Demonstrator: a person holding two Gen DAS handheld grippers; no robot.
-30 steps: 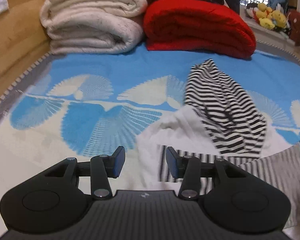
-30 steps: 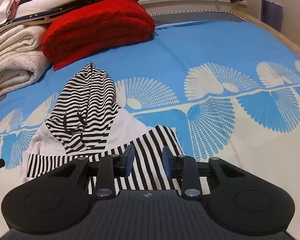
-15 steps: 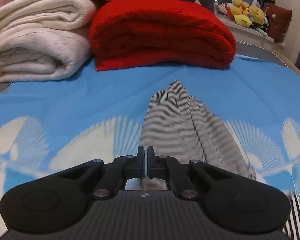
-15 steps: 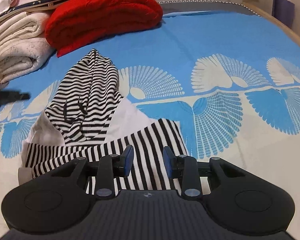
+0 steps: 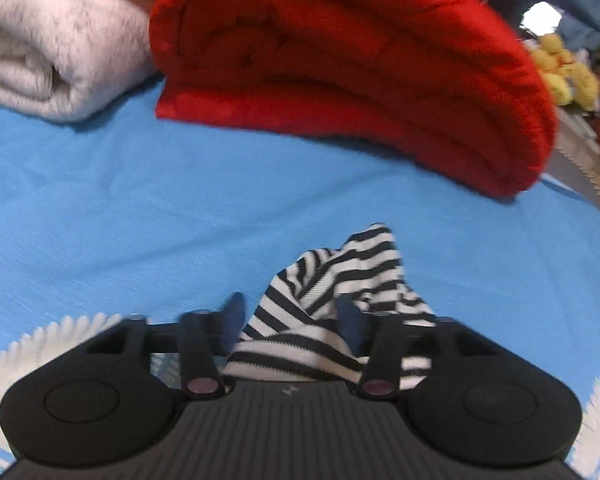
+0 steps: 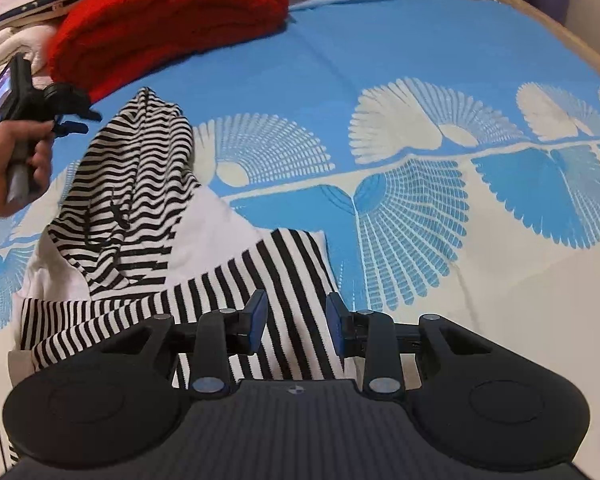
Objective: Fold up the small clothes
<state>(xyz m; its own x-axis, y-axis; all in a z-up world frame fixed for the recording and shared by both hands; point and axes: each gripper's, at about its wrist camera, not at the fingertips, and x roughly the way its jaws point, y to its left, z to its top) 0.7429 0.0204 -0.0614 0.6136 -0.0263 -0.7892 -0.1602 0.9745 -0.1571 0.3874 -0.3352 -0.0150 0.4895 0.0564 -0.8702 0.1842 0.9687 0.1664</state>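
So the striped garment (image 6: 136,200) is lying rumpled on the bed (image 6: 400,64), black-and-white stripes with a plain white panel showing in the middle, one end bunched up toward the far pillows-and-blankets side and the other end spread flat right in front of the right gripper (image 6: 296,320). The left gripper (image 5: 290,316) is down at that far bunched tip, and its fingers are opening right now with a fold of striped cloth sitting between them, not squeezed as far as I can tell. My guess is it's lining up to take that tip so the piece can be pulled straight or folded over. The right gripper's fingers are spread apart, hovering over the wide striped end without pinching it, probably parked there to take that side. In the right view you can see the person's hand (image 6: 8,168) wrapped around the left tool's handle. Surface is a blue bedspread with white fan shapes, soft and a bit wrinkly. Behind it there's a folded red blanket (image 5: 352,68), a cream blanket (image 5: 56,48) beside it, and some yellow plush toys (image 5: 568,76) off at the edge.
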